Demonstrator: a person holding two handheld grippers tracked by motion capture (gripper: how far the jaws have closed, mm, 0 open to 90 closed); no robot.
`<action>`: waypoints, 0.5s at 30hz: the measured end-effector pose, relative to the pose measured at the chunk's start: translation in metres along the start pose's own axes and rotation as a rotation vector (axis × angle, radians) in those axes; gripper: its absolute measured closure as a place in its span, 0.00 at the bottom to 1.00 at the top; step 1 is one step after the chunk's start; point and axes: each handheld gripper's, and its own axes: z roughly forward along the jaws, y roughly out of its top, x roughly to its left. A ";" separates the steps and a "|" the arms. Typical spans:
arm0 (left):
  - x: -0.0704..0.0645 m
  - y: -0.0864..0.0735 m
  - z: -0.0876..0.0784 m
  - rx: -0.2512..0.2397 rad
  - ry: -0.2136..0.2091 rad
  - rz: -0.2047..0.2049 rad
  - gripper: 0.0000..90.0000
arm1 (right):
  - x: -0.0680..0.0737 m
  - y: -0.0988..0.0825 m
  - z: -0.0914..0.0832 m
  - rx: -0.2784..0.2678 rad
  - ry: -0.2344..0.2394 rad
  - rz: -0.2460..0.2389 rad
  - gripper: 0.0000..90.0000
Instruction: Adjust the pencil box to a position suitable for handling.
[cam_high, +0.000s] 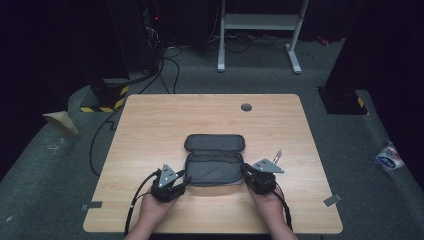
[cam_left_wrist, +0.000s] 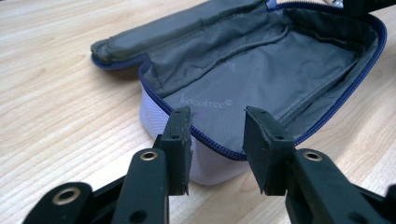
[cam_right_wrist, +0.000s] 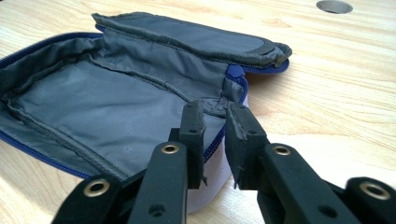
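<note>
Pouch (cam_high: 214, 167): open, lid folded toward 12 o'clock on table (cam_high: 150, 130).
Left gripper (cam_high: 176, 179): at 9 o'clock end, jaws parted astride rim.
Right gripper (cam_high: 248, 173): at 3 o'clock end, jaws clamping rim.

We count one open grey pouch (cam_high: 214, 161) with one flap lid (cam_high: 214, 142), two grippers, left (cam_high: 176, 181) and right (cam_high: 249, 175), two hands, one wooden table (cam_high: 150, 130), and one round hole (cam_high: 246, 107) in it

- The right gripper (cam_right_wrist: 214, 122) has its jaws narrowly parted astride the near rim of the open grey pouch (cam_right_wrist: 107, 107).
- Pouch lid (cam_right_wrist: 187, 35) lies folded back beyond the jaws.
- Wooden table (cam_right_wrist: 336, 84) underneath.
</note>
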 end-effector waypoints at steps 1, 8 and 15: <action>0.001 0.000 -0.001 -0.004 0.001 0.001 0.69 | 0.000 0.001 -0.001 -0.002 0.003 -0.001 0.83; 0.005 0.004 -0.011 -0.052 0.005 -0.012 0.66 | 0.003 0.004 -0.013 -0.035 -0.004 -0.015 0.77; 0.018 0.005 -0.023 -0.088 0.030 -0.027 0.63 | -0.008 0.005 -0.020 -0.050 -0.019 0.001 0.72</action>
